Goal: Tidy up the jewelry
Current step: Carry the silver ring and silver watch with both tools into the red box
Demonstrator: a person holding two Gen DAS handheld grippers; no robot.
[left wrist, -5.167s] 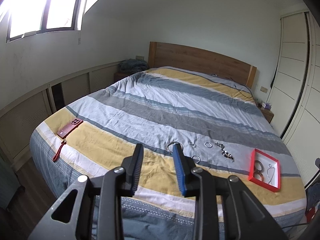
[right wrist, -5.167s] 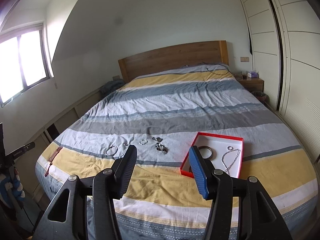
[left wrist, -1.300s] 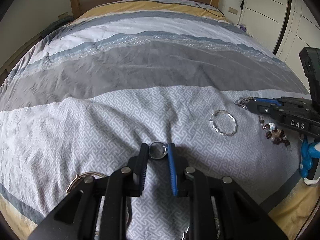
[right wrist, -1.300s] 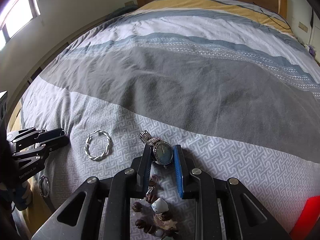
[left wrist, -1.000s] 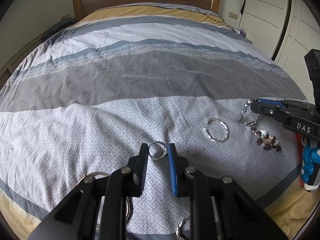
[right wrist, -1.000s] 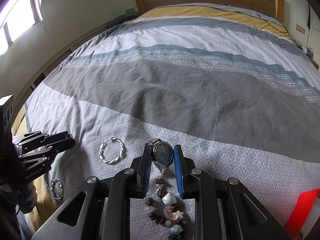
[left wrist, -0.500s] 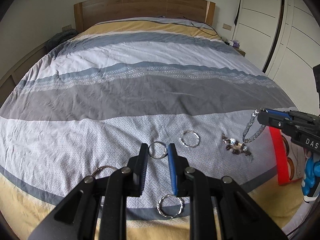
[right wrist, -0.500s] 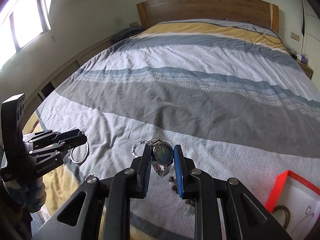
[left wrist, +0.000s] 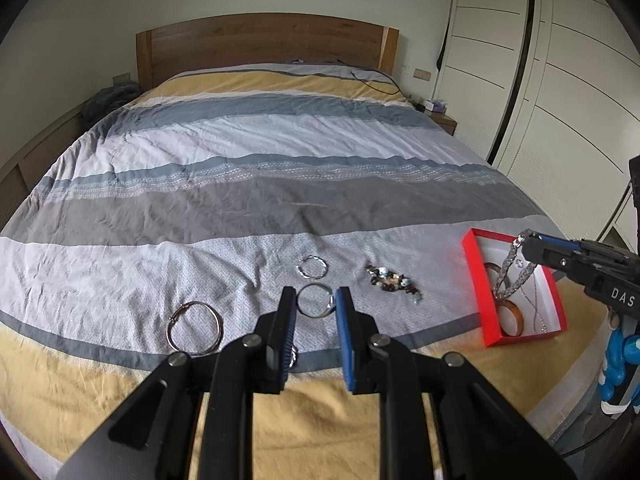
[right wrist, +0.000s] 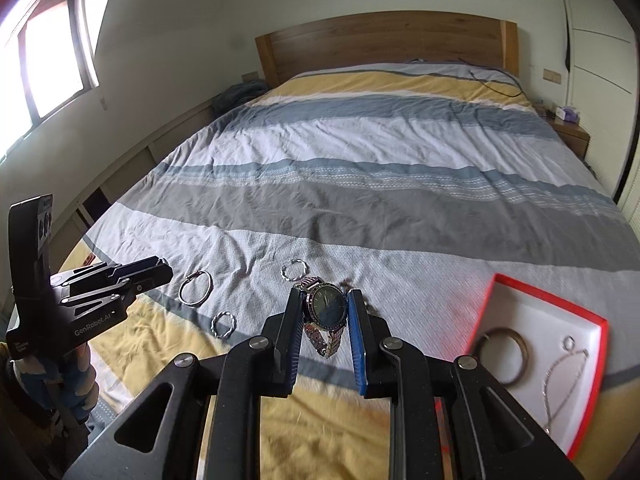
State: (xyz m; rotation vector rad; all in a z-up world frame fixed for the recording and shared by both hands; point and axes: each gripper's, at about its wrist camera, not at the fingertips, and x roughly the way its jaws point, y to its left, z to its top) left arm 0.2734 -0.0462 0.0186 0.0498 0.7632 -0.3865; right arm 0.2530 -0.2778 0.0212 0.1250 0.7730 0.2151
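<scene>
Nearest the viewer, the left gripper (left wrist: 316, 306) pinches a thin silver ring (left wrist: 314, 299) by its rim, so the hoop stands upright between the pads and clear of the bed. The right gripper (right wrist: 323, 312) is pressed onto a dark-faced wristwatch (right wrist: 327, 307), gripped across the case so that the metal band hangs free below (a grip on the band itself would probably let the links slip).

Just beyond, on the patterned grey band of the duvet (left wrist: 280, 184), lie the pieces not yet sorted: a large plain hoop (left wrist: 195, 331), a twisted silver ring (left wrist: 312, 269), a second twisted ring (right wrist: 223, 324) nearer the foot of the bed, and a beaded bracelet (left wrist: 392, 281).

To the right sits the red box (left wrist: 478, 276), open and white-lined, already holding a brown bangle (right wrist: 505, 355) and a fine chain (right wrist: 564, 376). The watch hangs over the box in the left wrist view, so its delivery appears to be the step in hand.

Farthest off, the wooden headboard (left wrist: 264, 46) closes the scene.
</scene>
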